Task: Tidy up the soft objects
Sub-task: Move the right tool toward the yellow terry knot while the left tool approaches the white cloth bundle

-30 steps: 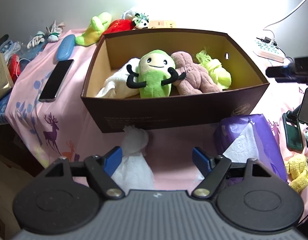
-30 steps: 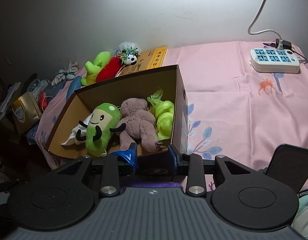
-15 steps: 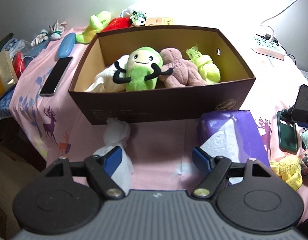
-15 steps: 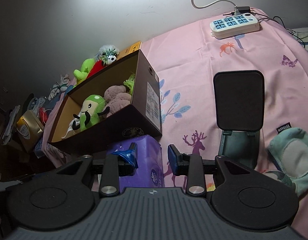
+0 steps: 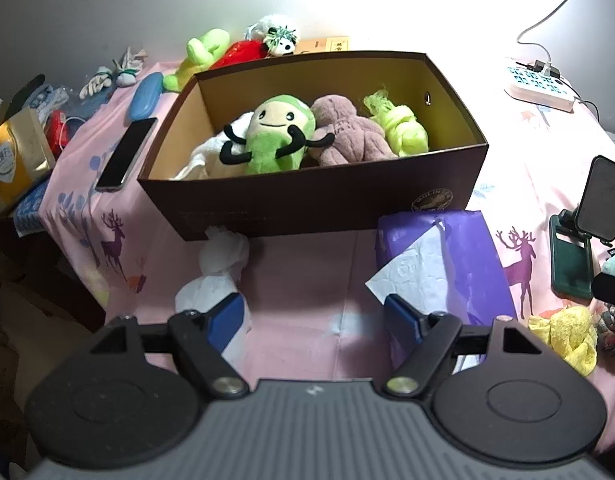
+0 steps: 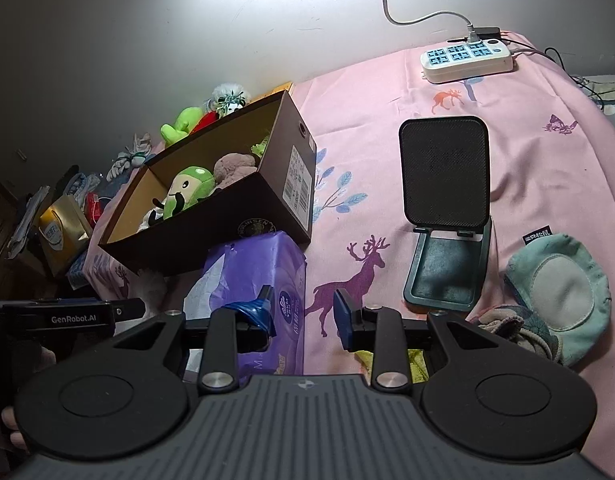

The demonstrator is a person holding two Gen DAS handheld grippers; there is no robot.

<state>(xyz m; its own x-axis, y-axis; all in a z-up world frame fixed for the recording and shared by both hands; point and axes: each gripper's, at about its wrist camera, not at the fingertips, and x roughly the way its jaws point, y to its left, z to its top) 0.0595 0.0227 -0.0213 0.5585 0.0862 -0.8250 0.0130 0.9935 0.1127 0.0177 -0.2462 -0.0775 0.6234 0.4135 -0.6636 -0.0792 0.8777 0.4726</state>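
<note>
Where the box [image 5: 315, 200] sits, four plush toys [image 5: 277, 136] fill it.

A phone [image 5: 125, 155] lies left of the brown box [image 5: 315, 204], a purple tissue pack [image 5: 447, 264] just in front.

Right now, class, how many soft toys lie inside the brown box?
4: a white one at the left, the green smiling plush beside it, the brown plush next, the lime one at the right. Others may lie hidden underneath.
</note>
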